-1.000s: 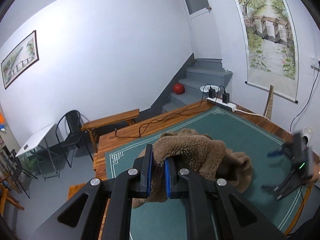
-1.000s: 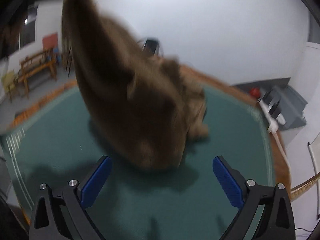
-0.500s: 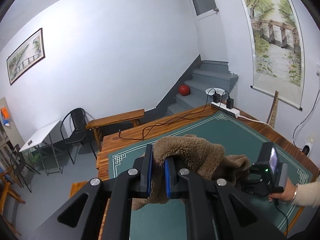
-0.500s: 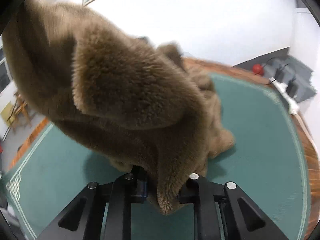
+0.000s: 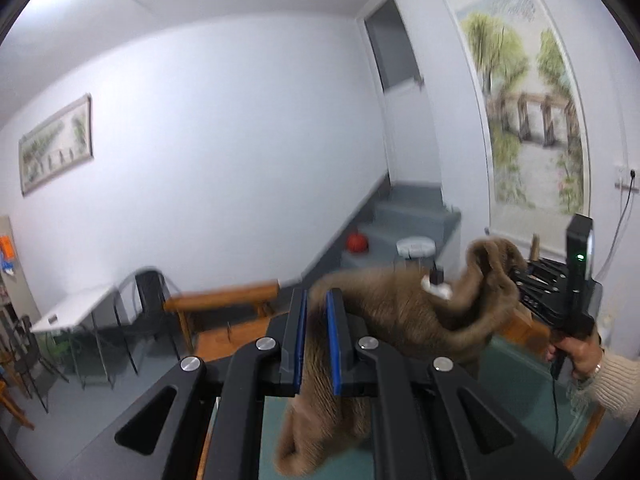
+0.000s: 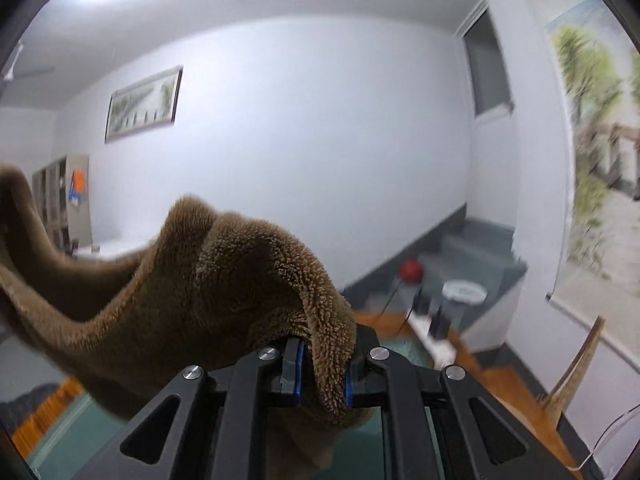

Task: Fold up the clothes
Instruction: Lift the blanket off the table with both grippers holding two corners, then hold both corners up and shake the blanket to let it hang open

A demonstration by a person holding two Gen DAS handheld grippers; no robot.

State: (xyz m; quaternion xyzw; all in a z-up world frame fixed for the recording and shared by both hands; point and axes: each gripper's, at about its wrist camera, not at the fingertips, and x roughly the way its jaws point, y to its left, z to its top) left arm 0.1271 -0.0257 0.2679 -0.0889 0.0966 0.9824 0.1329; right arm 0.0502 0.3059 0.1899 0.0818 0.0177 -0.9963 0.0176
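A brown fleece garment hangs in the air between both grippers, above the green table mat. My left gripper is shut on one edge of it; cloth droops below the blue pads. My right gripper is shut on another edge, and the fleece stretches away to the left in the right wrist view. The right gripper also shows at the right of the left wrist view, held by a hand, at about the same height as the left one.
A wooden table edge carries a white power strip with plugs. Grey stairs with a red ball lie behind. A wooden bench, a black chair and a white folding table stand at the left.
Both grippers have risen, lifting the garment off the mat and spreading it between them. The right gripper went from open to shut on the fleece.
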